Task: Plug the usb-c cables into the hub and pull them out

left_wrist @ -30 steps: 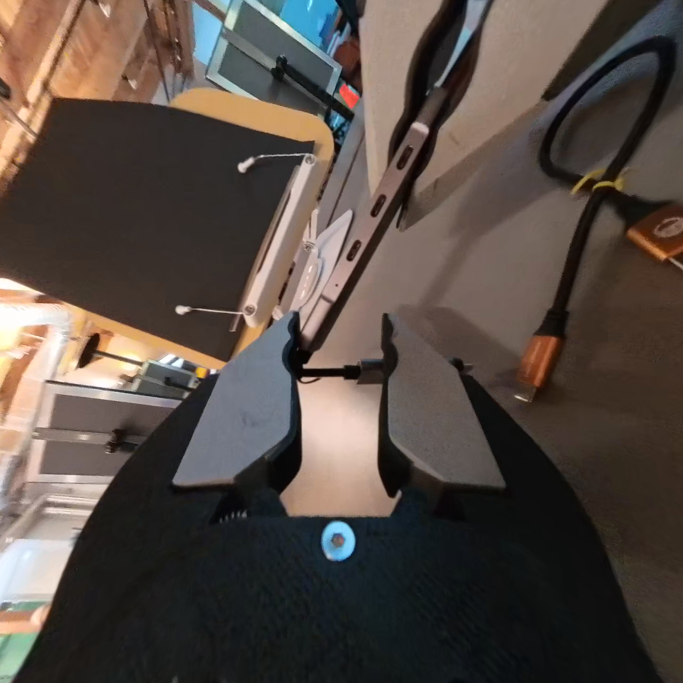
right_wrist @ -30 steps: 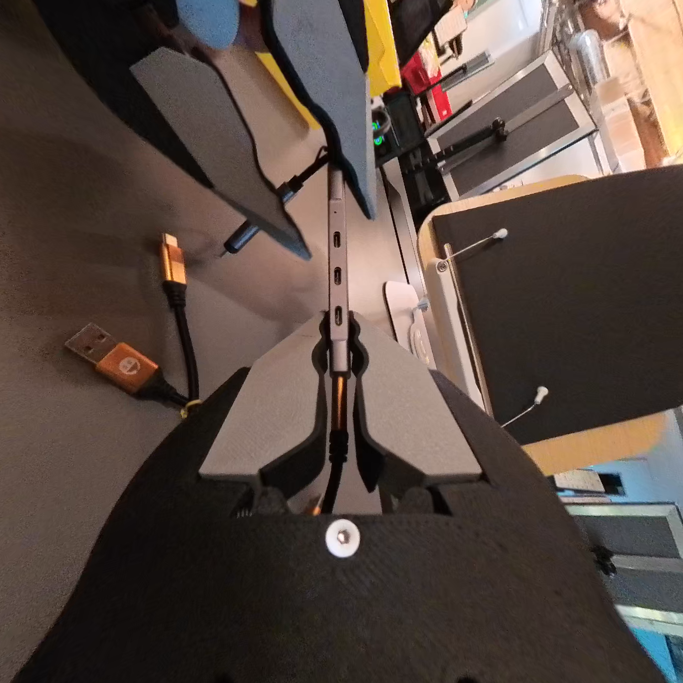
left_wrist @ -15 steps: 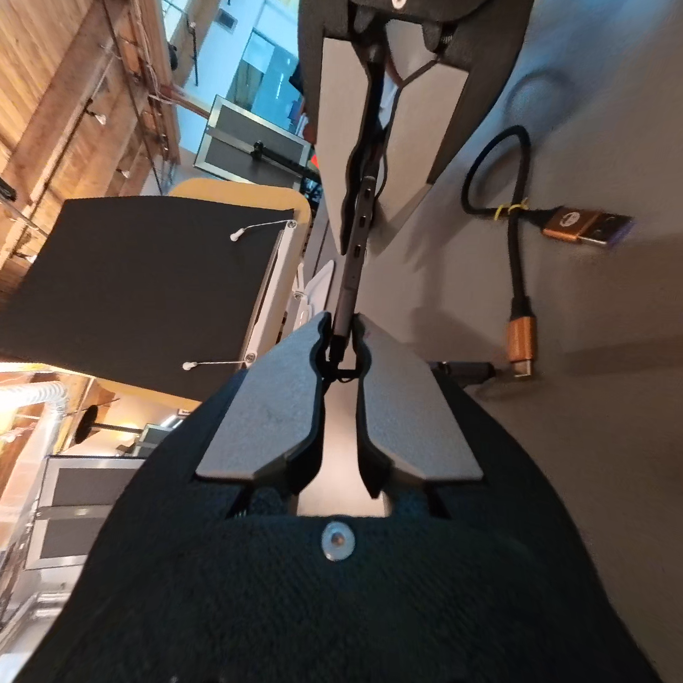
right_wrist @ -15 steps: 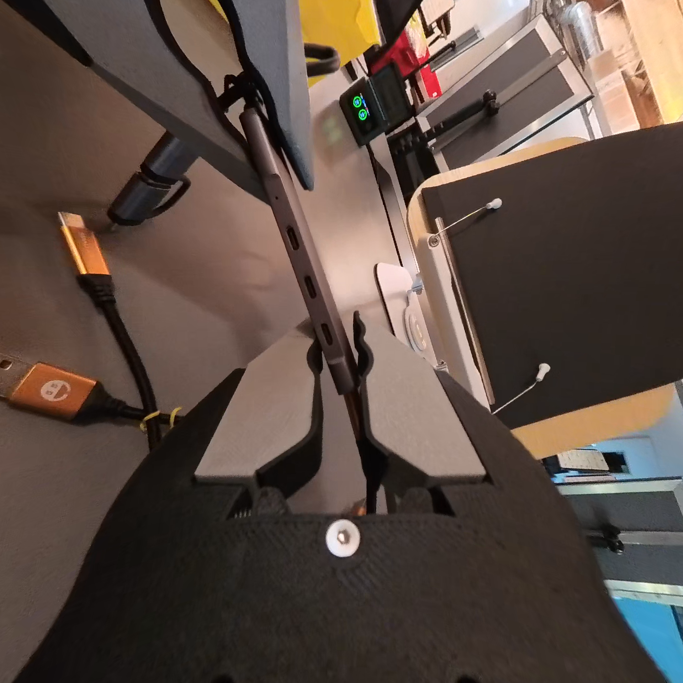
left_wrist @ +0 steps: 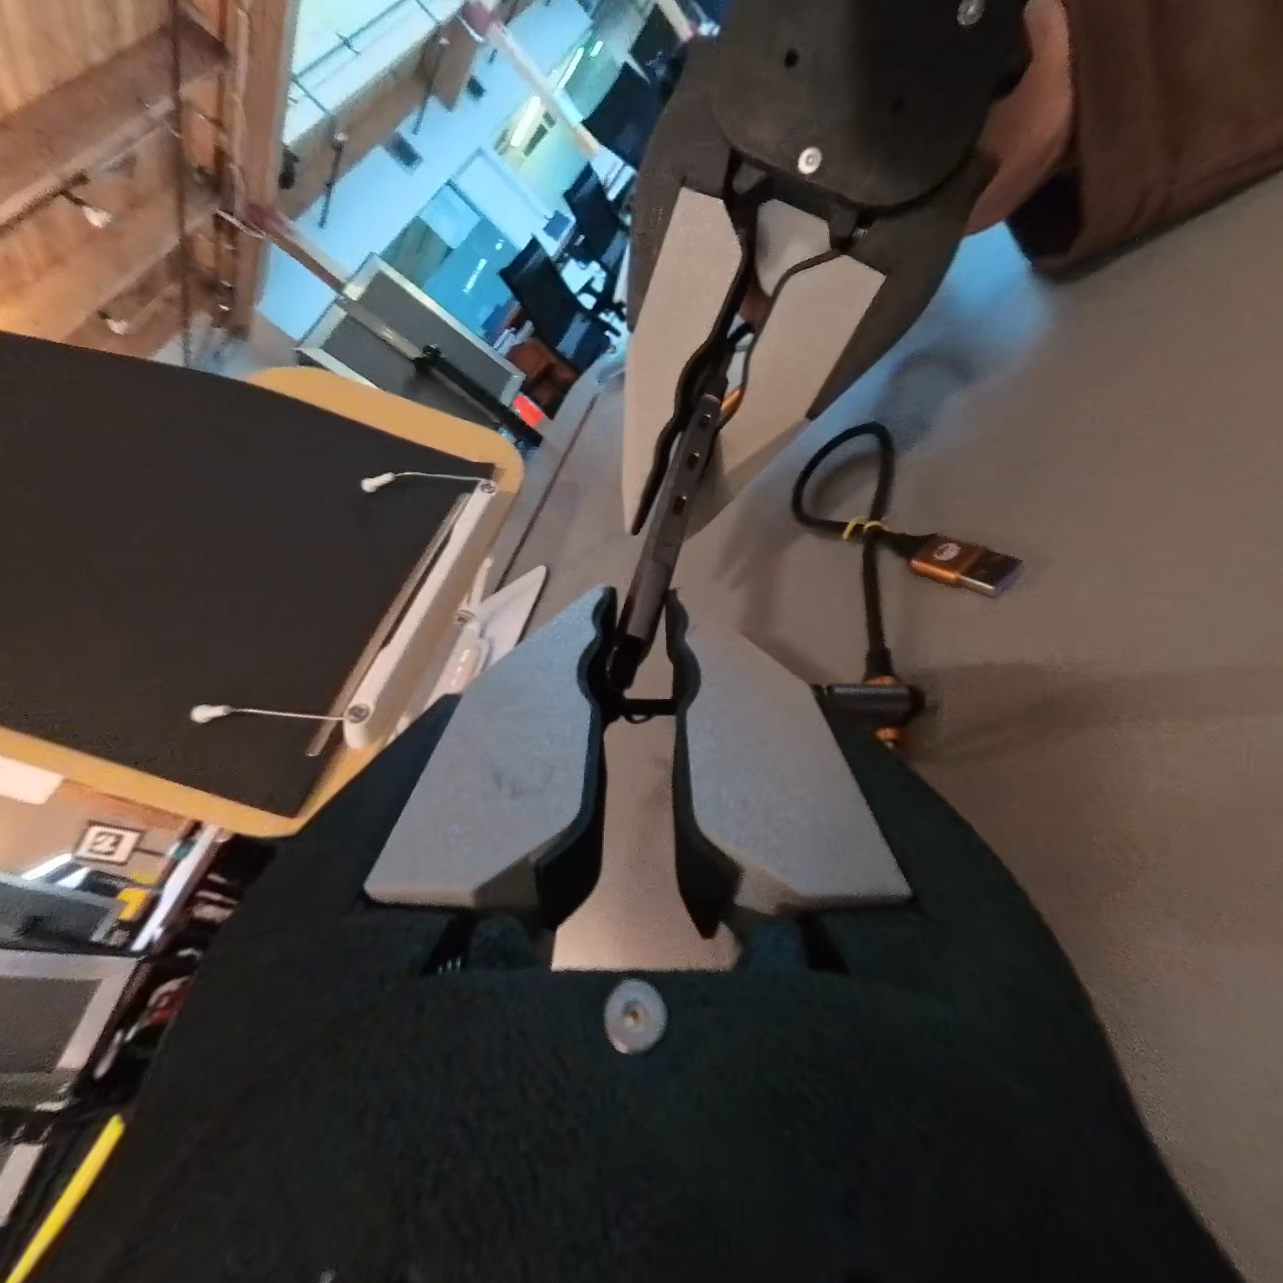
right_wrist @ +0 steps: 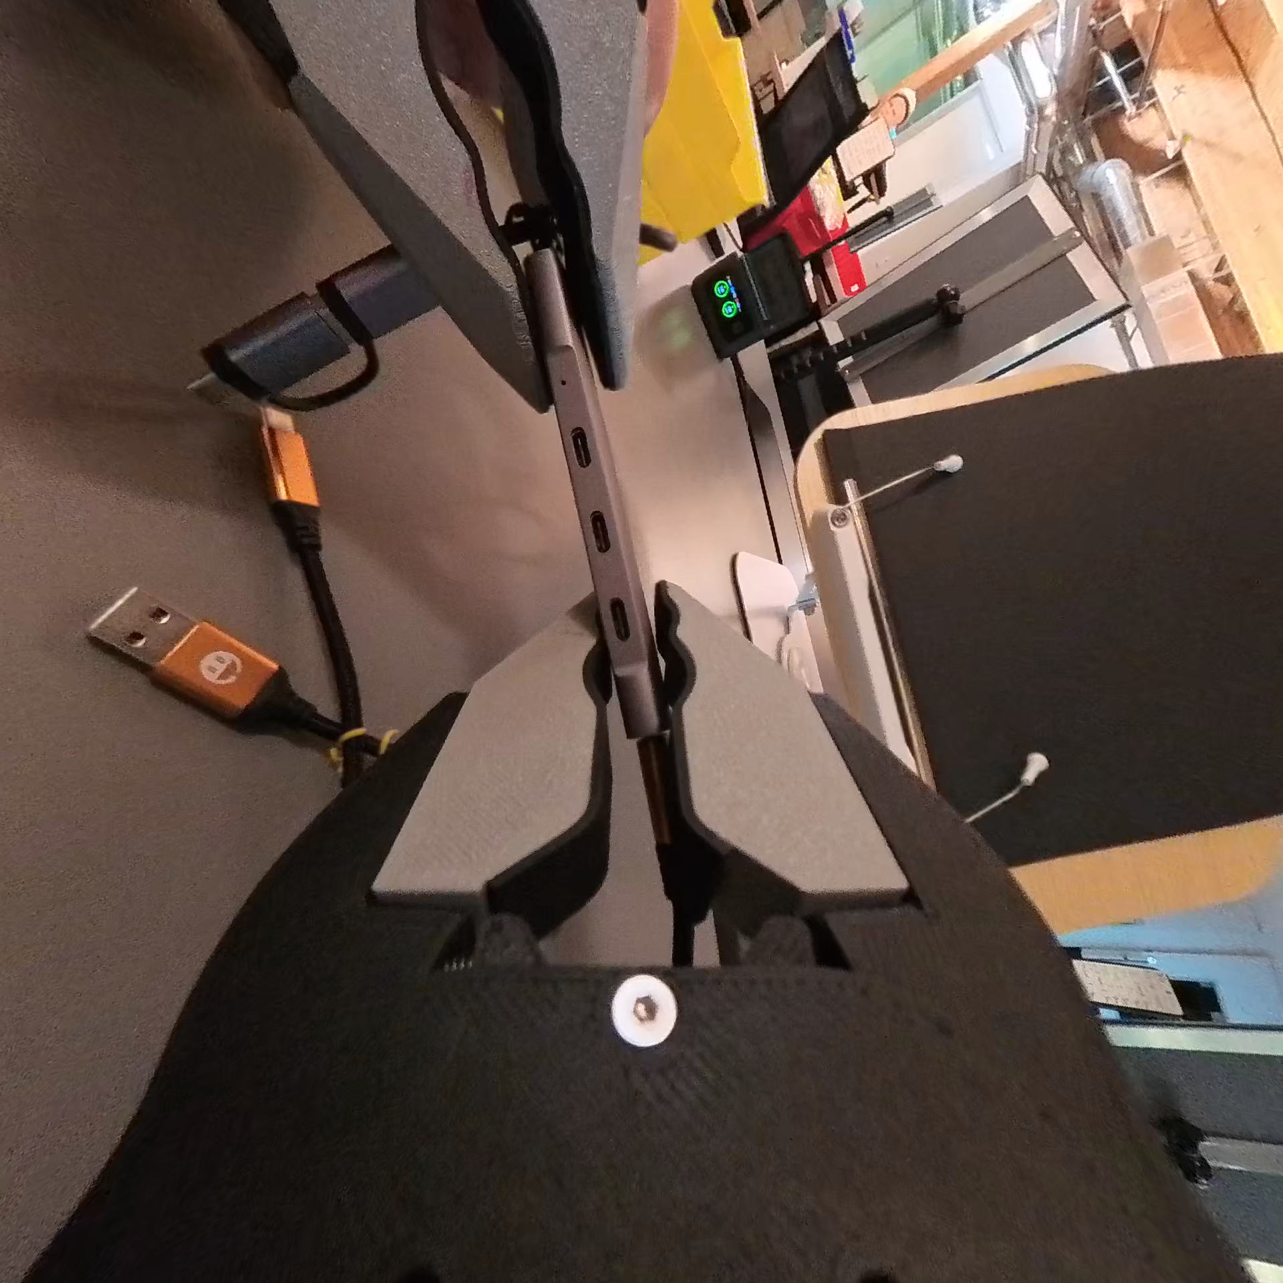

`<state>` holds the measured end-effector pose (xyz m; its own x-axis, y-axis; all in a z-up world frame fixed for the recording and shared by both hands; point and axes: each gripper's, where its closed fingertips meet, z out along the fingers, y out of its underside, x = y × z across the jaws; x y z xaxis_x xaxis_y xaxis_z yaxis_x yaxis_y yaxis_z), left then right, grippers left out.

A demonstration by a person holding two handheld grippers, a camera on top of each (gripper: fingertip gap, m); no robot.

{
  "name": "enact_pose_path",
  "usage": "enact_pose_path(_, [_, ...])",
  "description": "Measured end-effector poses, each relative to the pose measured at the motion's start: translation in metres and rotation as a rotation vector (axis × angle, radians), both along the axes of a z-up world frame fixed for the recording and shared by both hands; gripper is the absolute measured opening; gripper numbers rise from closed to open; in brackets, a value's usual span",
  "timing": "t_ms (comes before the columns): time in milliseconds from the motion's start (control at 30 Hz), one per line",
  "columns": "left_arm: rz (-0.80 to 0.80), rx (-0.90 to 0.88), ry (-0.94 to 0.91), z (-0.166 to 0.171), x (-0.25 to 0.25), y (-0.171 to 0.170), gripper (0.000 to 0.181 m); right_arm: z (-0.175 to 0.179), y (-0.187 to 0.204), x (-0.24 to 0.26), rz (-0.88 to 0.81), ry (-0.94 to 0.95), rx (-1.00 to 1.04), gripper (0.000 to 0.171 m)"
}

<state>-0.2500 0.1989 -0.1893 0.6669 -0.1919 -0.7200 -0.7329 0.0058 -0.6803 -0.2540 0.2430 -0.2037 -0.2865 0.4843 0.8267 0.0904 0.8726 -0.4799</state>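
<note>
Since 1 second ago, the left tool (left_wrist: 639,625) has clamped onto the hub's (left_wrist: 663,548) free end.

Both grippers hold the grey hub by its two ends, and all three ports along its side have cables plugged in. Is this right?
Not quite. The right wrist view shows the three side ports of the hub empty. The left gripper and right gripper do hold its two ends, and the orange cable lies loose on the table.

Hub (right_wrist: 597,527) spans between both grippers' jaws; cables (right_wrist: 326,590) lie left
</note>
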Motion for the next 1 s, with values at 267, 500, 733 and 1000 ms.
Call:
enact_pose_path(267, [0.03,0.005,0.147,-0.013,-0.004,-0.005,0.009,-0.011,-0.015,0.0,0.051,-0.044,0.025,0.006])
enact_pose_path(500, [0.016,-0.001,0.151,-0.014,0.0,-0.004,0.009,-0.015,-0.019,0.0,0.074,-0.076,-0.023,0.006])
enact_pose_path(733, [-0.015,-0.028,0.168,-0.013,0.01,-0.004,0.006,-0.014,-0.019,-0.004,0.056,-0.075,-0.04,0.008])
enact_pose_path(1000, [0.288,0.0,0.322,-0.004,-0.042,0.005,0.007,0.017,0.009,-0.012,-0.12,0.02,-0.279,0.032])
